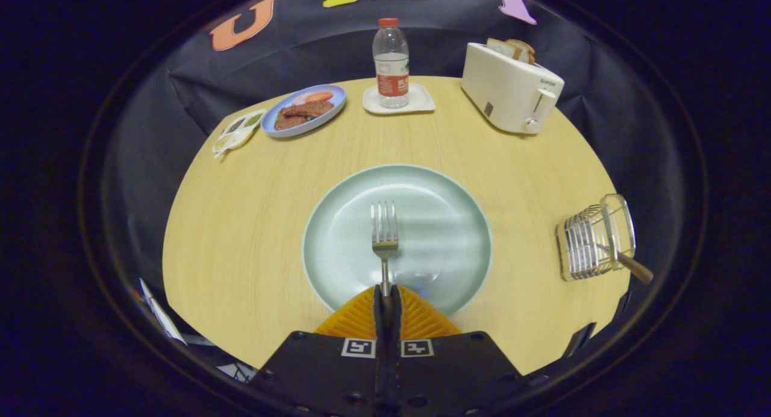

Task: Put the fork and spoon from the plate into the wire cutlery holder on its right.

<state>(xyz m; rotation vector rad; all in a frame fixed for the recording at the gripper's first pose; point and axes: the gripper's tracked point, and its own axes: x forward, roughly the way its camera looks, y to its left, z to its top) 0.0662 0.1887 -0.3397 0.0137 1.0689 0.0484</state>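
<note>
Gripper view: claw (385, 293) gripping one fork (384, 229)

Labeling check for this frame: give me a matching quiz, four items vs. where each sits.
Items:
1. fork
2. water bottle
3. bread slices
4. wooden-handled utensil

Places:
A. in the toaster slots
B. handle clamped in the shut tongs, tines over the green plate
C. leaning in the wire cutlery holder
D. on the small white tray

Pairs: 1-B, 2-D, 3-A, 4-C
</note>
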